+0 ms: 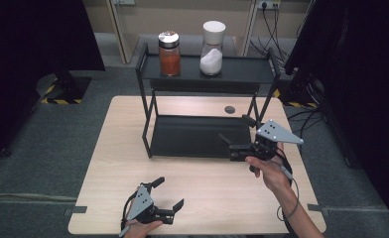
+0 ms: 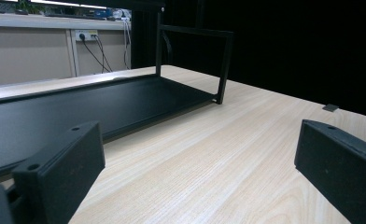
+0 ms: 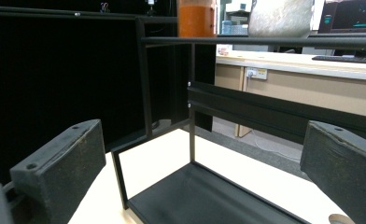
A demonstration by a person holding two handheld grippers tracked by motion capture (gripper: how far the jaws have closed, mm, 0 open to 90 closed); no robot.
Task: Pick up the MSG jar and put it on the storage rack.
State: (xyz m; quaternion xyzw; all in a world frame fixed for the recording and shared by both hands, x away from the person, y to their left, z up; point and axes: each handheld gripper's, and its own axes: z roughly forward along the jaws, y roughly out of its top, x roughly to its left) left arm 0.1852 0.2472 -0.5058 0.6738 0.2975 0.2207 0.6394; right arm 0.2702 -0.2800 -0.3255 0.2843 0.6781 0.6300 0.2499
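Black two-tier rack (image 1: 202,136) stands at tabletop (image 1: 108,163) far edge. Right gripper (image 1: 234,144) released, empty, just beside rack's lower shelf right end. Left gripper (image 1: 168,193) released, empty, near front edge, well apart from rack. Orange-filled jar (image 1: 169,54), white-filled jar (image 1: 212,48) on top shelf.

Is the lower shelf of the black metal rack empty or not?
Empty: the lower shelf of the black metal rack shows bare black surface, nothing standing on it.

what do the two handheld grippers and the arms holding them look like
Both are black two-jaw tools. The left gripper and right gripper each carry a grey three-cornered plate dotted with small holes, and a dark cable trails from each. Seen close in the gripper views, the jaws end in blocky, matte black pads with a small hole on the top edge. The forearms are bare, with no sleeves in view.
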